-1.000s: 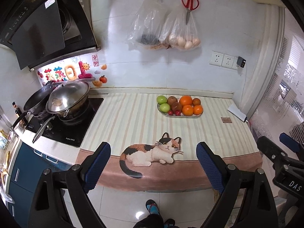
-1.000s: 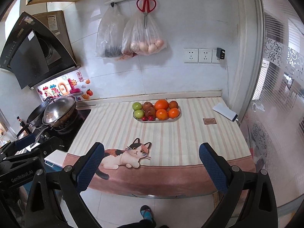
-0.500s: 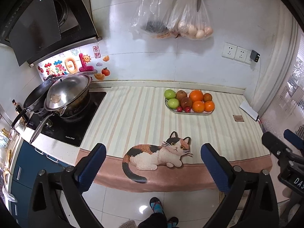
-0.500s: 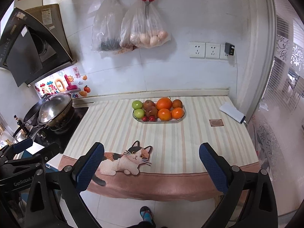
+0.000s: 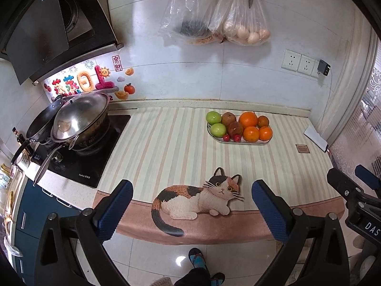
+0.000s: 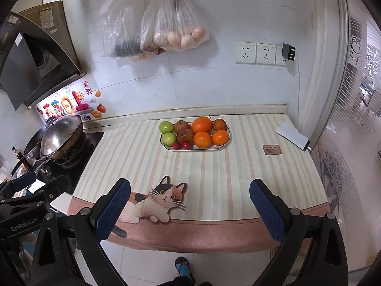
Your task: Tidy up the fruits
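Both the left gripper [image 5: 191, 205] and right gripper [image 6: 189, 202] hang jaws wide, empty, off the worktop's [image 6: 238, 166] front edge. The fruit plate [image 6: 195, 148] sits near the back edge, bare striped cloth between.

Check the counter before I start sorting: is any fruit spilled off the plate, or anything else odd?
Nothing stands out. All the fruit sits on the oval plate: two green apples, oranges, and two small red fruits at its front edge. None lies on the striped cloth. Both grippers hang open, empty.
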The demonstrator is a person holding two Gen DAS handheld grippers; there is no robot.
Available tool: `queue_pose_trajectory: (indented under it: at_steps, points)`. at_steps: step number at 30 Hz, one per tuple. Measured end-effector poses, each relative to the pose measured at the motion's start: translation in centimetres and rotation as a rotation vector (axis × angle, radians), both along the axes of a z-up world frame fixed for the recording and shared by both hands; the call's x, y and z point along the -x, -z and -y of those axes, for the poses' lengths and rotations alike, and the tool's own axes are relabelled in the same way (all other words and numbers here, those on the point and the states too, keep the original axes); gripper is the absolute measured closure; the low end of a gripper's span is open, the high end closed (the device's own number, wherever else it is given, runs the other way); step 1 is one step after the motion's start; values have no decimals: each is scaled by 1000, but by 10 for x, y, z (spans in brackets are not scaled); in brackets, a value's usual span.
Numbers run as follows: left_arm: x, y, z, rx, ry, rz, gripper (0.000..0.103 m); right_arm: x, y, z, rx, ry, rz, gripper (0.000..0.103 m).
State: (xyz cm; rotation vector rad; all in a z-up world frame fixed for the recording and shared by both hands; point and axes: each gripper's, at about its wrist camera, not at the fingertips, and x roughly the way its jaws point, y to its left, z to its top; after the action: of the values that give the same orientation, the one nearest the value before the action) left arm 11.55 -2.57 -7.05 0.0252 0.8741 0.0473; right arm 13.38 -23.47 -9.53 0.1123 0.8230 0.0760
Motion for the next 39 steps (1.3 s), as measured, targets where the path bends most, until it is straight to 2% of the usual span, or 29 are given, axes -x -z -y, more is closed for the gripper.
queue_pose_trajectory:
  at_steps: [39]
  points:
    - [-10, -5, 7, 0, 13, 13, 1, -7, 2, -3, -8, -4, 9, 1]
